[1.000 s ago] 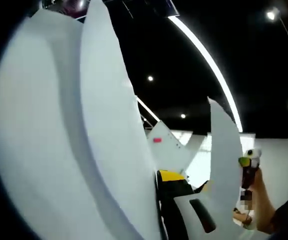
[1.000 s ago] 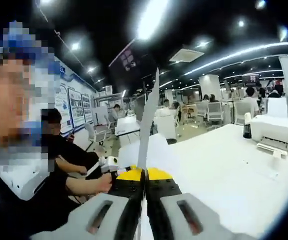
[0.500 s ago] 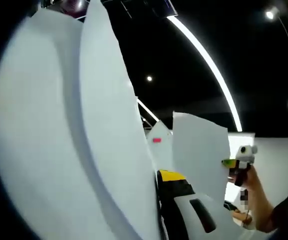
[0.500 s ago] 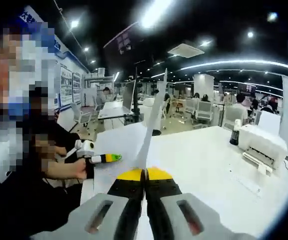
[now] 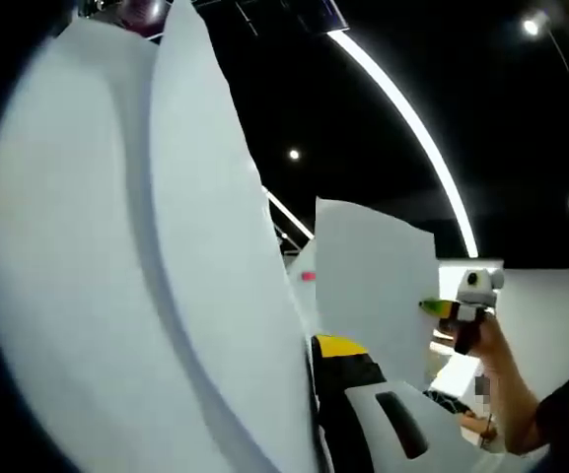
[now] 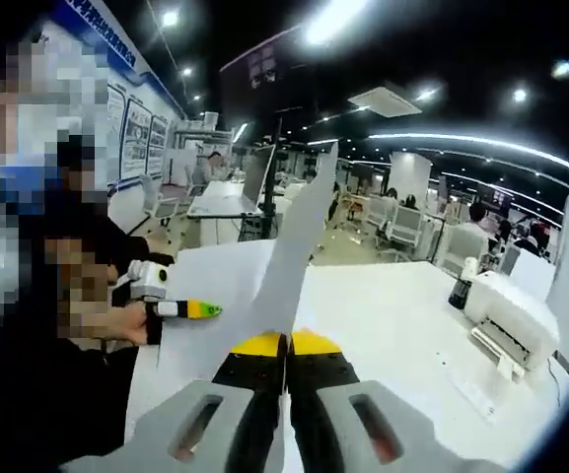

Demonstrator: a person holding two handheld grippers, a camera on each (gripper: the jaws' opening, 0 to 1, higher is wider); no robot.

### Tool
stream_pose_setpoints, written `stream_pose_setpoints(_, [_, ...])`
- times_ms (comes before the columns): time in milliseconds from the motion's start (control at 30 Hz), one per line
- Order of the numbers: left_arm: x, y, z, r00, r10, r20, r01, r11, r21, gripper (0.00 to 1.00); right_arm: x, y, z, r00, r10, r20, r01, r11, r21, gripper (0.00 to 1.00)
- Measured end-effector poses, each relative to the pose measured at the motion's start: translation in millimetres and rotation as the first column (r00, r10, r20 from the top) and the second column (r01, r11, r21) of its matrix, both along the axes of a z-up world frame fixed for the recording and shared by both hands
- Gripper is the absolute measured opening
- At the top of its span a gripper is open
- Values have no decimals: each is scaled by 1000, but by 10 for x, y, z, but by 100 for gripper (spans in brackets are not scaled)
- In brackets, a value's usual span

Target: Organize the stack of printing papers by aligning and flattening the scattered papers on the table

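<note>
In the left gripper view, large white paper sheets (image 5: 146, 276) curve up from my left gripper (image 5: 316, 347), which is shut on them; only its right jaw with a yellow tip shows, the other is behind the paper. To the right, a hand holds my right gripper (image 5: 440, 309), shut on the edge of a single white sheet (image 5: 368, 286) facing the camera. In the right gripper view, my right gripper (image 6: 286, 343) is shut on that sheet (image 6: 299, 241), seen nearly edge-on and leaning right. The left gripper (image 6: 187, 309) sits at the left, against white paper (image 6: 215, 286).
A white table (image 6: 402, 325) stretches ahead in the right gripper view, with a white printer (image 6: 513, 320) and a dark bottle (image 6: 459, 292) at its right. A person sits close on the left. Desks, chairs and other people fill the room behind.
The single sheet in my right gripper has turned from edge-on to face the left camera and shifted left. The right gripper view has swung, and its sheet now leans further right.
</note>
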State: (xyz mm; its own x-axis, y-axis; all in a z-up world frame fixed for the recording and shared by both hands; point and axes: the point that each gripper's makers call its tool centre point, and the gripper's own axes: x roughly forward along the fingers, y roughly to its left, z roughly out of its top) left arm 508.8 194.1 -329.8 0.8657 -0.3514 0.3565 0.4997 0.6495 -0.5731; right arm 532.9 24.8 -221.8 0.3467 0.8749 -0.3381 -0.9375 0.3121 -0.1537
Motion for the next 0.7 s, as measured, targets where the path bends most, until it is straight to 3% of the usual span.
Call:
stream_pose_setpoints(233, [2, 2, 4, 1000, -2, 4, 2, 1000, -2, 9, 105, 84, -19, 996, -8, 84, 12, 999, -44, 0])
stream_pose_setpoints(300, [2, 1, 4, 1000, -2, 5, 2, 1000, -1, 9, 118, 111, -16, 996, -4, 87, 8, 999, -48, 0])
stream_pose_setpoints(400, [1, 1, 5, 1000, -3, 5, 3, 1000, -2, 9, 77, 183, 4, 999, 26, 35, -26, 1000, -18, 0])
stream_pose_setpoints(700, [-1, 9, 11, 1000, -4, 5, 5, 1000, -19, 11, 79, 350, -58, 995, 84, 60, -79, 994, -75, 0])
